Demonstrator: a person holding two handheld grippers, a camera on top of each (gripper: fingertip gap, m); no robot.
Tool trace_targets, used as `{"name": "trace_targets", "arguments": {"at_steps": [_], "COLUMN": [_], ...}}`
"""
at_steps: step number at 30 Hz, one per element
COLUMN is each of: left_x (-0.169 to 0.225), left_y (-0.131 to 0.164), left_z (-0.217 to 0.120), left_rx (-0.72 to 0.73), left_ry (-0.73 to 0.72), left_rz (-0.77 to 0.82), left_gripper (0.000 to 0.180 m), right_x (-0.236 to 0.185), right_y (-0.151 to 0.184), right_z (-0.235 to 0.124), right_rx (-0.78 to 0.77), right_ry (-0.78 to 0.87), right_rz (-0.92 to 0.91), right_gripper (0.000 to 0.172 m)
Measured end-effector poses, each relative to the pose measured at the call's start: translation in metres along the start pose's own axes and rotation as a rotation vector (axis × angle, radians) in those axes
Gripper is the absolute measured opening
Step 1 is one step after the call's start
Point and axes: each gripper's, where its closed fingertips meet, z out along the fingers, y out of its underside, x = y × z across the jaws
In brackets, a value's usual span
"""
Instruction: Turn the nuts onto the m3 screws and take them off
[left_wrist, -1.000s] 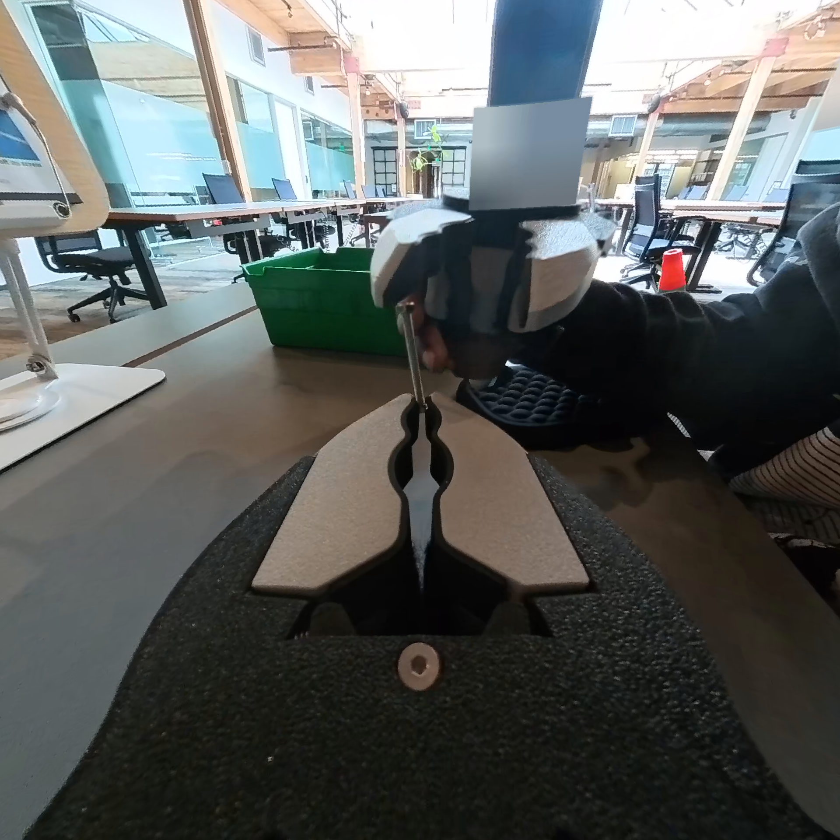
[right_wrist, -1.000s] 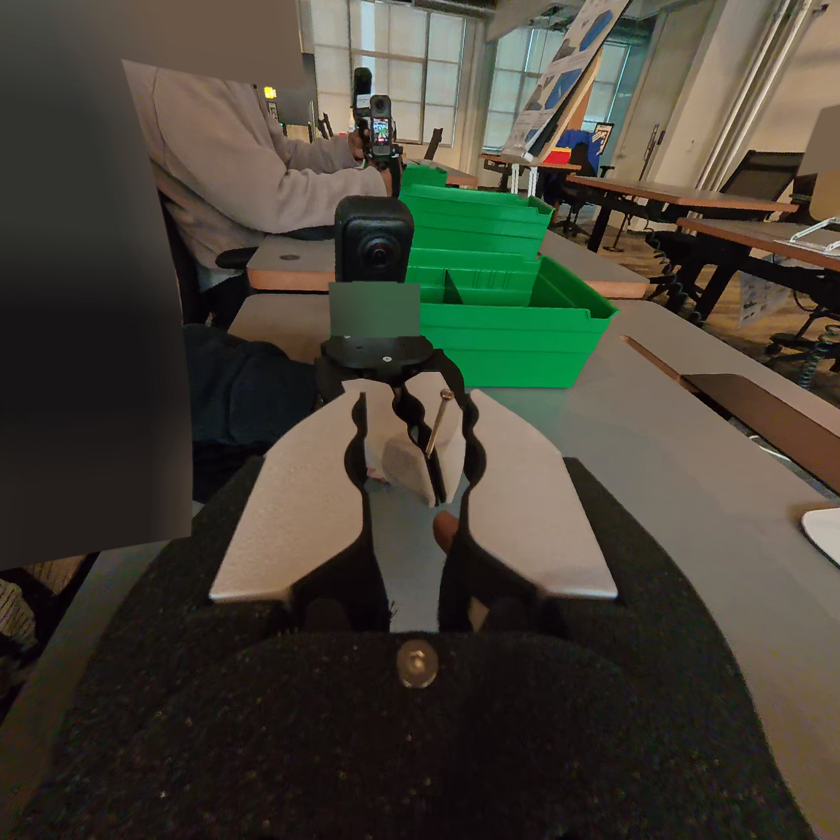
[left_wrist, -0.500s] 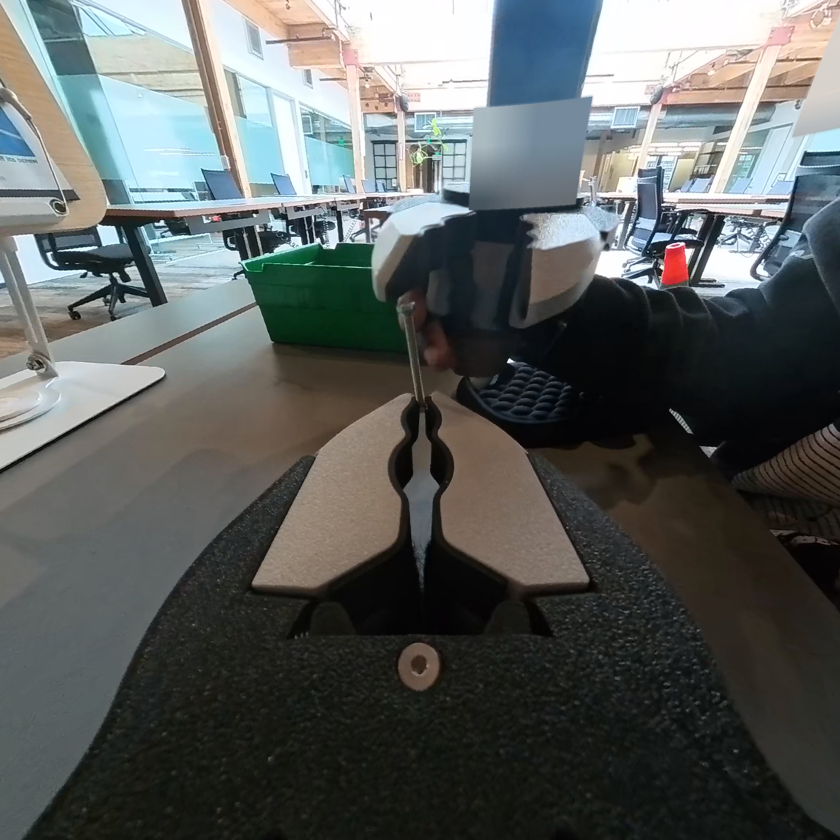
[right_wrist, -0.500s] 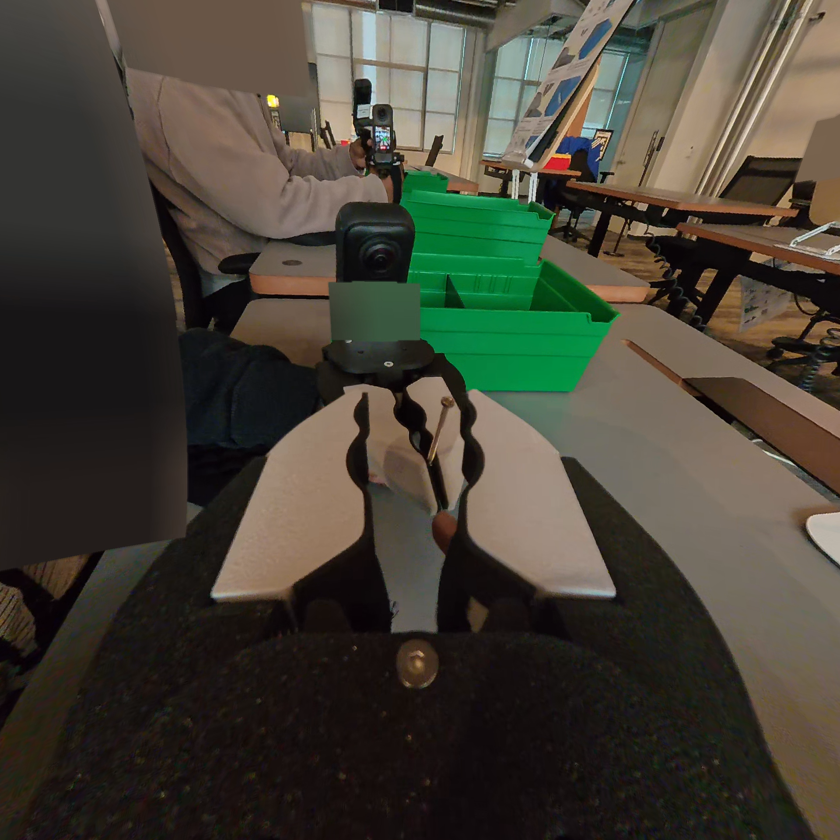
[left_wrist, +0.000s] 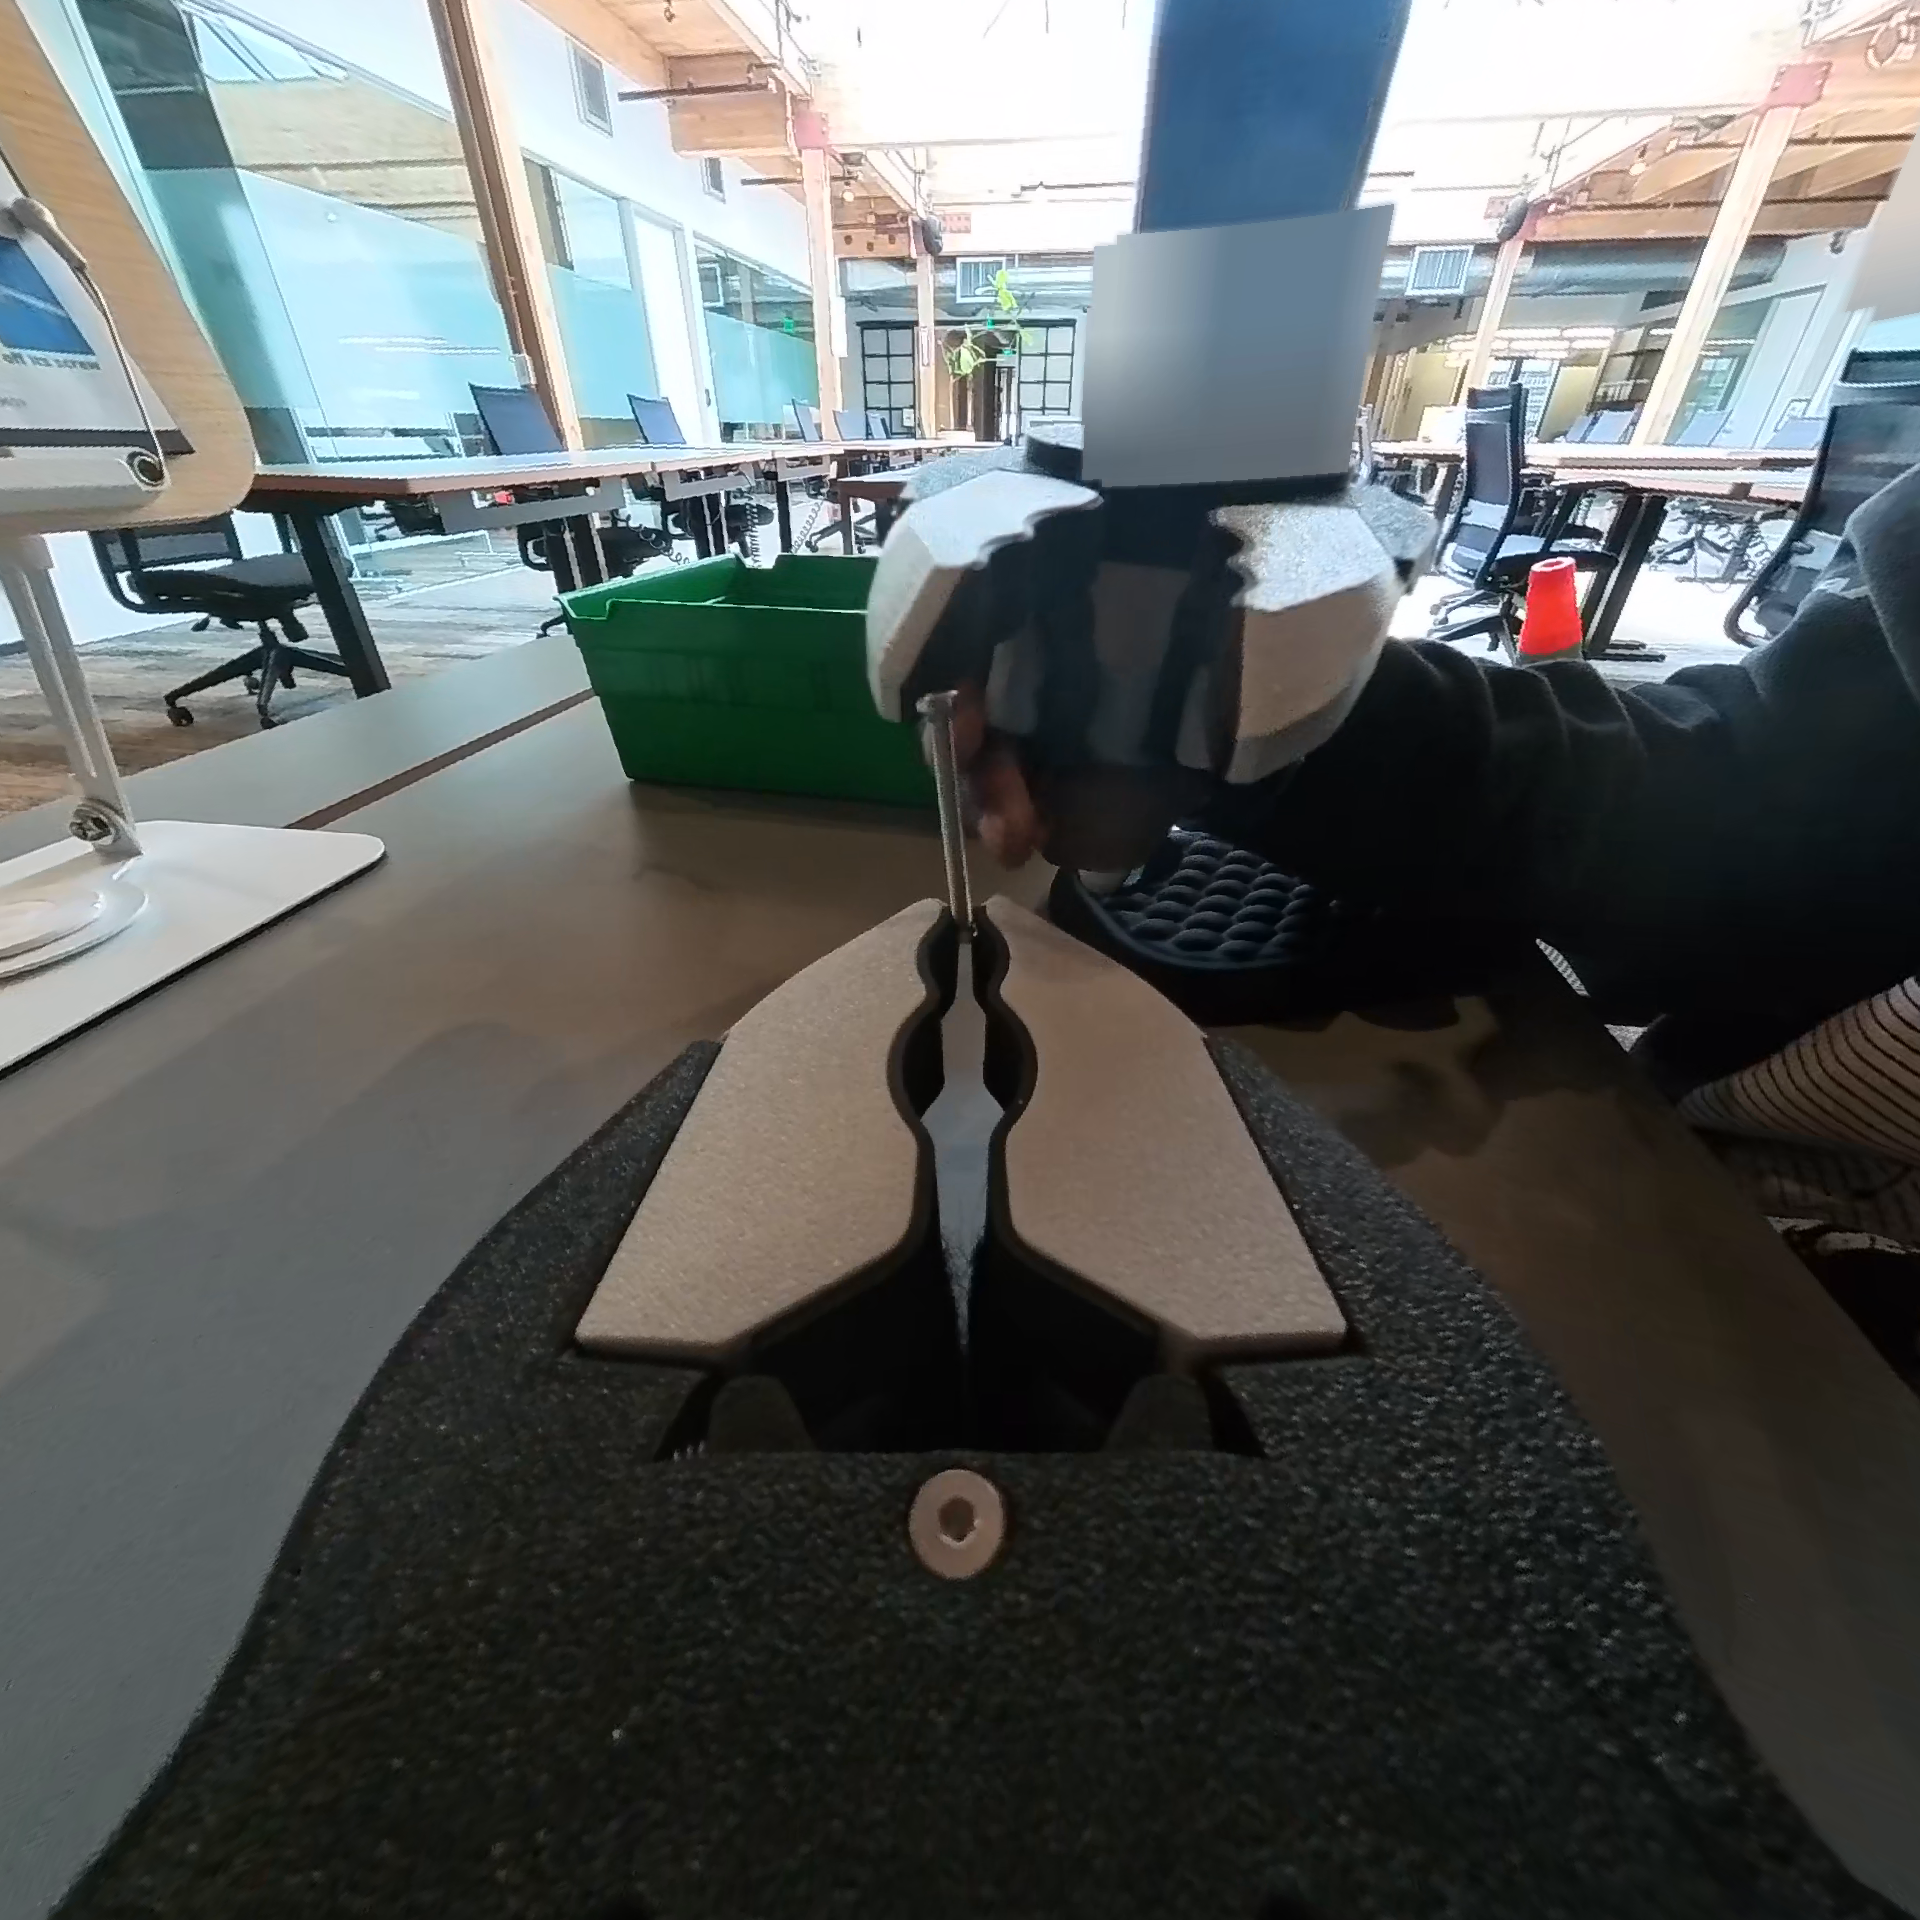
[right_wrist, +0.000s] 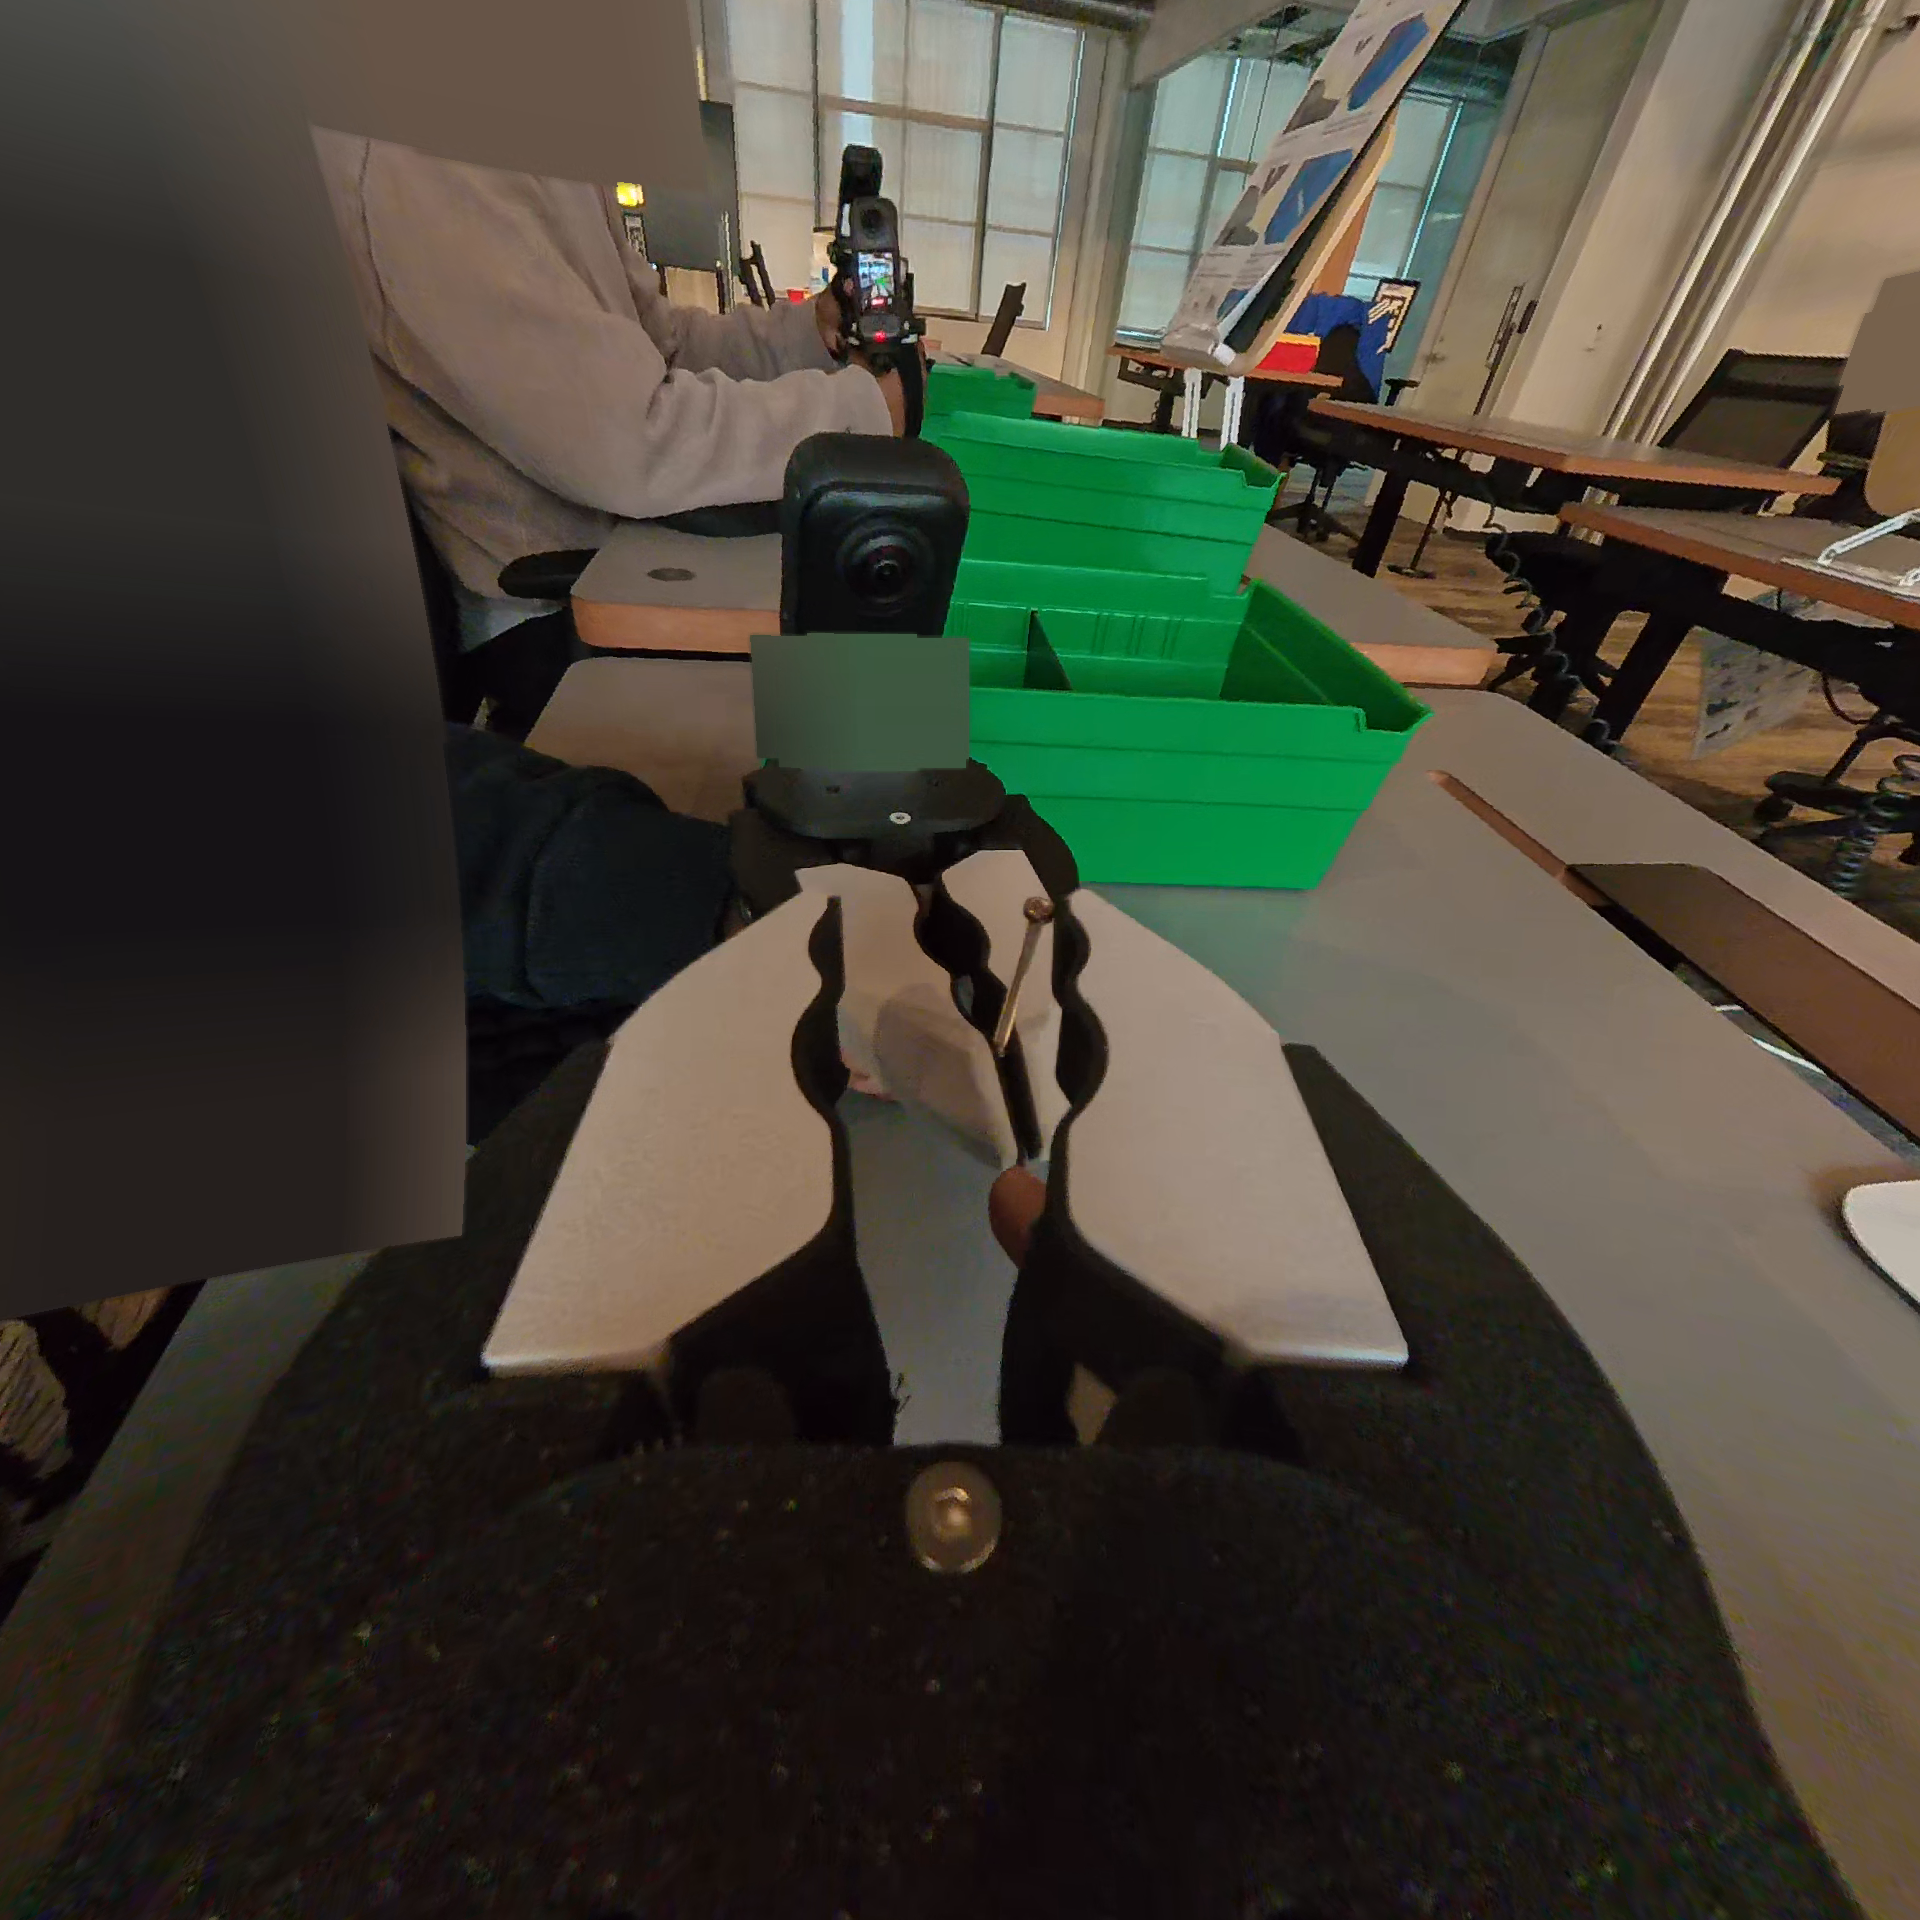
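You're in an open-plan office, rows of long desks (left_wrist: 582, 473) and rolling chairs (left_wrist: 223, 582) ahead of your left gripper, glass partitions (left_wrist: 343, 343), exposed timber beams (left_wrist: 1714, 166), green bins (right_wrist: 1164, 758) beyond your right gripper.

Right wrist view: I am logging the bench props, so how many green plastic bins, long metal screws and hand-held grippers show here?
Green plastic bins: at least 2, nearest one plus the stack behind
Long metal screw: 1
Hand-held grippers: 2, right and left
Total: at least 5

Two wrist cameras, each low over the tabletop (left_wrist: 312, 1091), facing one another at close range; shared: green bin (left_wrist: 748, 707), tabletop.
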Motion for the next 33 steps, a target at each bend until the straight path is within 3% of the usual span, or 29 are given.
{"name": "trace_targets", "arguments": {"at_steps": [5,12,16,21,23,29,33], "left_x": [-0.002,0.000,-0.004,-0.002,0.000,0.011,0.013], "left_y": [0.000,0.000,-0.001,0.000,0.001,0.008,0.008], "left_z": [0.000,0.000,-0.001,0.000,0.000,0.005,0.004], "left_rx": [0.004,0.001,0.009,0.001,-0.008,-0.062,-0.057], "left_ry": [-0.009,-0.001,-0.022,-0.010,0.006,0.108,0.137], "left_rz": [-0.006,-0.006,-0.013,-0.011,-0.011,-0.027,-0.053], "left_gripper": [0.001,0.001,0.001,0.001,0.001,0.001,0.001], "right_x": [0.002,0.004,0.004,0.012,0.009,-0.001,-0.001], "right_y": [-0.003,0.001,0.000,-0.006,-0.007,-0.015,-0.019], "right_z": [-0.007,0.000,-0.006,-0.014,-0.016,-0.033,-0.028], "right_rx": [0.019,-0.003,0.003,-0.015,-0.110,-0.745,-0.966], "right_ry": [0.011,0.026,0.028,0.040,-0.008,-0.395,-0.646], "right_rz": [0.005,-0.006,-0.010,-0.032,-0.141,-0.637,-0.832], "right_gripper": [0.027,0.032,0.017,0.020,0.020,0.020,0.020]}}
